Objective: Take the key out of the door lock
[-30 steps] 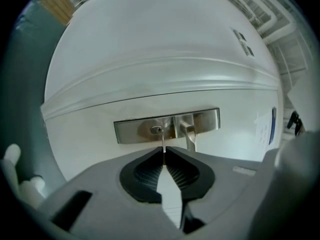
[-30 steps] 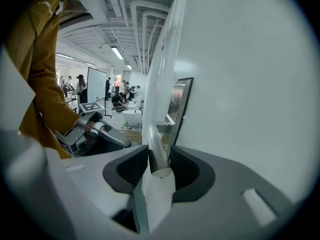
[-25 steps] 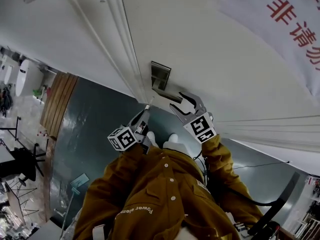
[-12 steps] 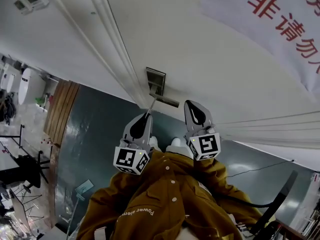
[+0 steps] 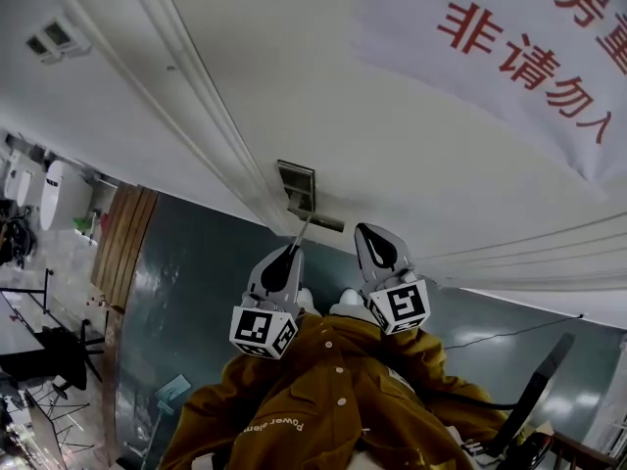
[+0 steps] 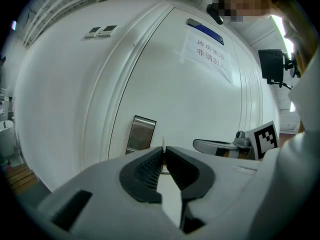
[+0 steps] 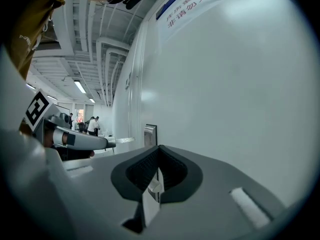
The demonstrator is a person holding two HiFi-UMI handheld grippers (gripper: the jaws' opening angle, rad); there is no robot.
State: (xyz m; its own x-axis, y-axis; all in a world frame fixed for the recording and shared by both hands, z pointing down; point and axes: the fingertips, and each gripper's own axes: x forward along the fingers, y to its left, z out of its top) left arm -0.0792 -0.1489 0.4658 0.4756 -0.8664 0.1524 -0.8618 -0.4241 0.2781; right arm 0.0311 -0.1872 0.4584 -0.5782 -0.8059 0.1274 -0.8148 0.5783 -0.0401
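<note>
The white door carries a metal lock plate (image 5: 297,186) (image 6: 140,134) (image 7: 150,134) with a lever handle (image 5: 320,220) just below it. My left gripper (image 5: 291,250) (image 6: 163,154) is shut on the key (image 5: 303,229) (image 6: 163,142) (image 7: 121,140). The thin blade sticks out past the jaw tips toward the plate, and its free end is clear of the lock. My right gripper (image 5: 370,235) (image 7: 159,152) hangs beside it on the right, level with the handle, shut with nothing between its pads.
A white paper sign with red characters (image 5: 519,57) hangs on the door, upper right. The door frame moulding (image 5: 196,116) runs along the left, with wall switches (image 5: 54,35) beyond it. The dark floor (image 5: 176,292) lies below. People (image 7: 92,124) stand far off down the hall.
The right gripper's jaws were wide open by the handle and have closed. Both grippers have risen, and the left one has rolled upright with the key still in it.
</note>
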